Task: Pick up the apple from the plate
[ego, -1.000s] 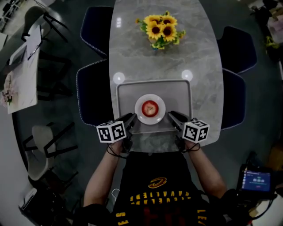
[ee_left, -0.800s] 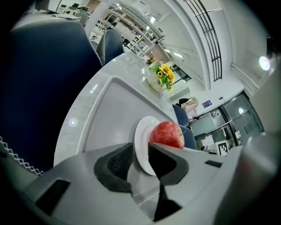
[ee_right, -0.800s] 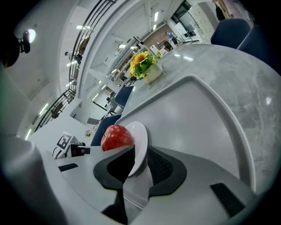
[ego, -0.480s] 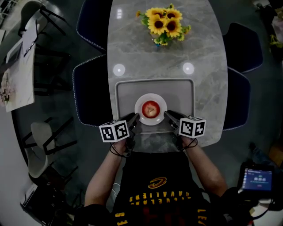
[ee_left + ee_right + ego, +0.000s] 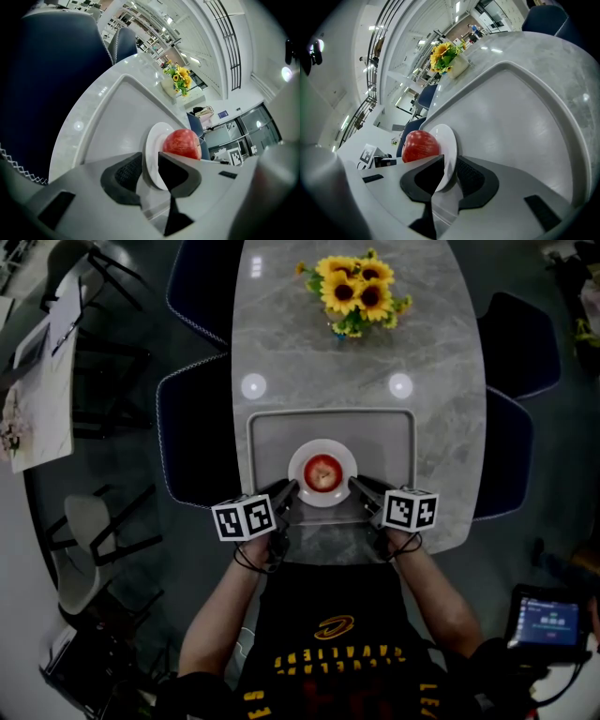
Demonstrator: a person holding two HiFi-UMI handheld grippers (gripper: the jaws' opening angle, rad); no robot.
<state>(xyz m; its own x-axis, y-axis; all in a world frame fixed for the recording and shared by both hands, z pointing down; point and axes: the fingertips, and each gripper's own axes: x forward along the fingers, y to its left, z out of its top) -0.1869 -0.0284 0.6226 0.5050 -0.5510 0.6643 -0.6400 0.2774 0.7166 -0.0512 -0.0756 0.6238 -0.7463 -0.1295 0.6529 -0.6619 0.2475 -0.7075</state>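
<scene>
Left tool (image 5: 287, 489) and right tool (image 5: 354, 483), set at left and right of white plate (image 5: 302, 463); jaws of each narrowly apart, plate rim lined up in the gap, probably to steady it. Red apple (image 5: 322, 472) untouched at plate centre, on grey tray (image 5: 272, 432), near end of tabletop (image 5: 356, 352).

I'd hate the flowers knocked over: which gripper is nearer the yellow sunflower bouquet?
Right, narrowly. The right gripper sits almost straight below the yellow sunflower bouquet in the head view; the left gripper is offset leftward. Both are far off, across the grey tray.
</scene>
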